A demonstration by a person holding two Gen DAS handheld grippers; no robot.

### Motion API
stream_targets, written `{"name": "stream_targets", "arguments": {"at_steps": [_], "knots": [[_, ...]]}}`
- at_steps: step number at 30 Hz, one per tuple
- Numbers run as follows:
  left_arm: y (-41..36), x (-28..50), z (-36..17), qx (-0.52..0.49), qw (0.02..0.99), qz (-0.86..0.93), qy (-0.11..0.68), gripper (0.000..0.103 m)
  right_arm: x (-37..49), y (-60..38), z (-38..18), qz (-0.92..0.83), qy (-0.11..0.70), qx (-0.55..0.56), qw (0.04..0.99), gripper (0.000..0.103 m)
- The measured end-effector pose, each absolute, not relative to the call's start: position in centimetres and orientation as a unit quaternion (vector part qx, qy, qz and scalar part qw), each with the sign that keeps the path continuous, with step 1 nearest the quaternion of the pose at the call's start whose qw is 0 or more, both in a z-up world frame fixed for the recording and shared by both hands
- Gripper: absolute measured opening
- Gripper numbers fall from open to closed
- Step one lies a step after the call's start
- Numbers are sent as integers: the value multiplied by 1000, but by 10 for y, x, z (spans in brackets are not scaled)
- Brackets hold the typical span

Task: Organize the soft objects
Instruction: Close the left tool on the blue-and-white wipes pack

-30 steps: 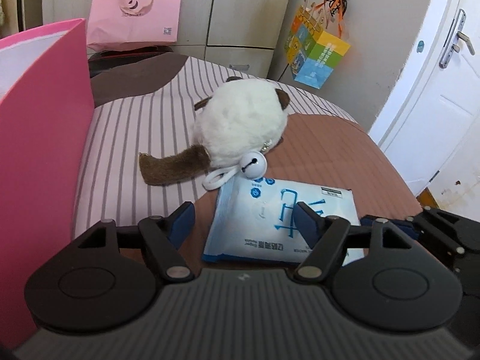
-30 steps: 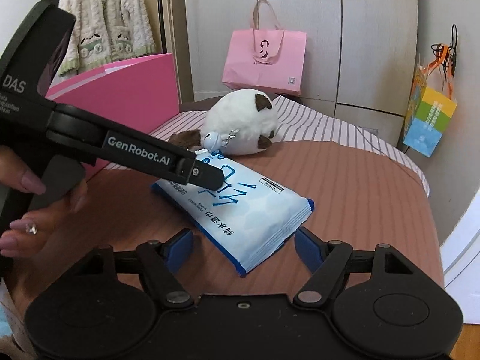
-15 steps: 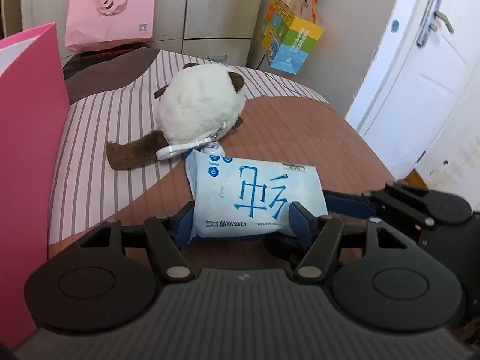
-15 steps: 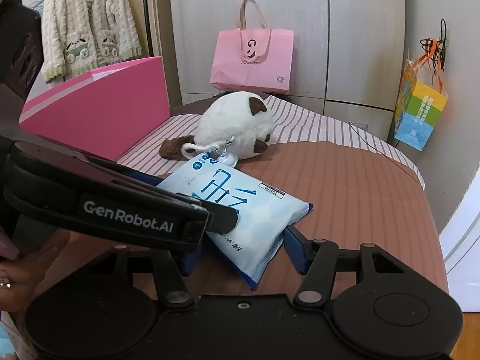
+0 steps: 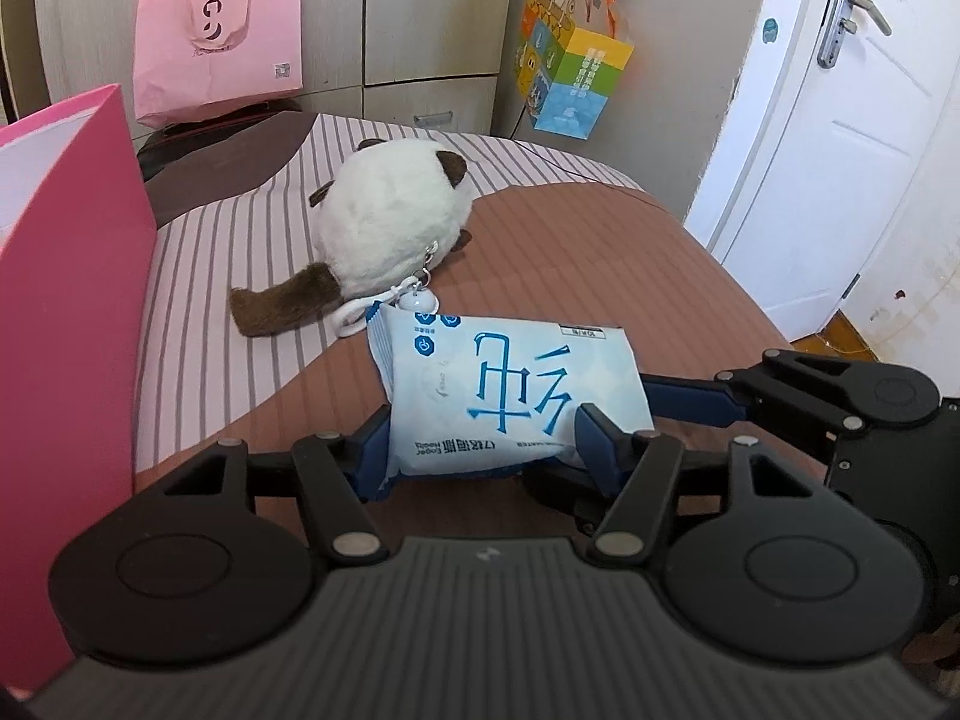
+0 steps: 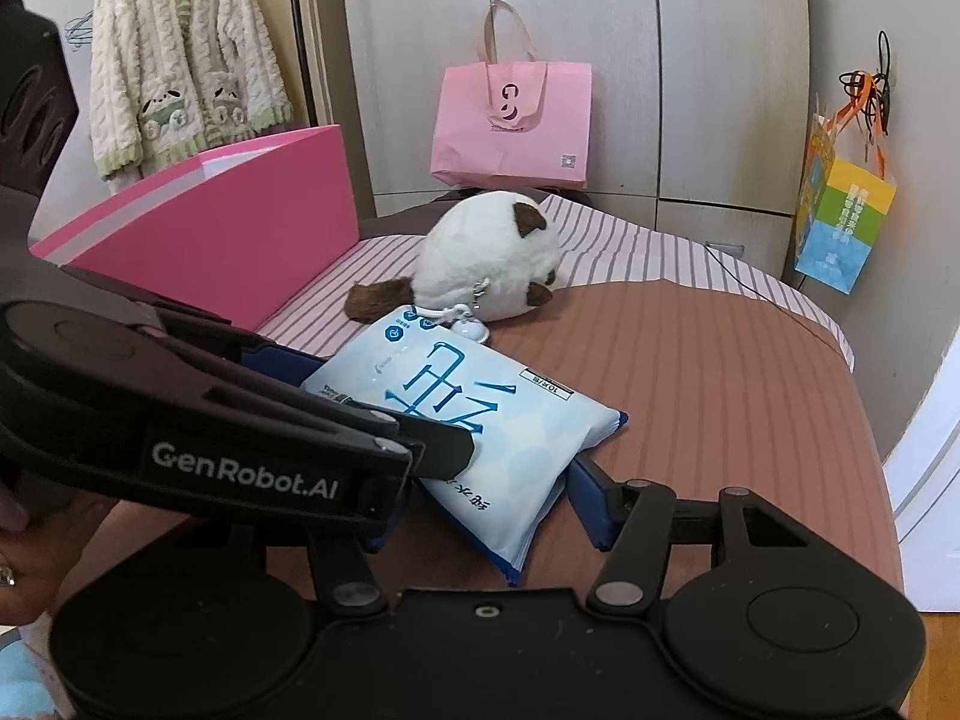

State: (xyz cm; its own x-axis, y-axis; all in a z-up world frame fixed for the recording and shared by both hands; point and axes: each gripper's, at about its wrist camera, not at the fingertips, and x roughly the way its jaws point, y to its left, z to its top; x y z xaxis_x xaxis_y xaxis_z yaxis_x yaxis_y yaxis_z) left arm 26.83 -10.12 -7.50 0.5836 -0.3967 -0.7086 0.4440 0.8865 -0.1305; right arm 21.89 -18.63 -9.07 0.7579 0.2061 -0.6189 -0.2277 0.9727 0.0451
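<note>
We saw both claws on the tissue pack (image 5: pixel 504 387), which lay on the bed (image 5: pixel 600 252) just in front of the plush cat (image 5: pixel 393 222), its far end touching the cat's white keyring bell (image 5: pixel 418 302). The left claw (image 5: pixel 480 441) had just been closing; its blue pads (image 5: pixel 600 438) pressed the pack's near end from both sides, so we logged it as gripping the pack. The right claw (image 6: pixel 489 495) sat at the pack's other end; we saw its right pad (image 6: pixel 591 495) against the pack's edge, while its left pad was hidden behind the left claw's arm. Its jaws had closed in a moment before, and we read it as clamped on the pack too. In the left wrist view the right claw's fingers (image 5: pixel 690 399) reached in from the right of the pack. The pink box (image 6: pixel 228 234) stood left of the plush cat, near it. A pink paper bag (image 6: pixel 510 120) stood behind the cat against the wardrobe (image 6: pixel 660 60).
</note>
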Motion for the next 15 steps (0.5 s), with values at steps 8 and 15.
{"name": "stream_targets", "arguments": {"at_steps": [8, 15], "knots": [[-85, 245, -65, 12, 885, -242, 397, 62, 201, -175, -78, 126, 340, -20, 932, 65], [-69, 220, -58, -11, 879, -249, 406, 62, 176, -158, -66, 129, 354, -48, 925, 66]]}}
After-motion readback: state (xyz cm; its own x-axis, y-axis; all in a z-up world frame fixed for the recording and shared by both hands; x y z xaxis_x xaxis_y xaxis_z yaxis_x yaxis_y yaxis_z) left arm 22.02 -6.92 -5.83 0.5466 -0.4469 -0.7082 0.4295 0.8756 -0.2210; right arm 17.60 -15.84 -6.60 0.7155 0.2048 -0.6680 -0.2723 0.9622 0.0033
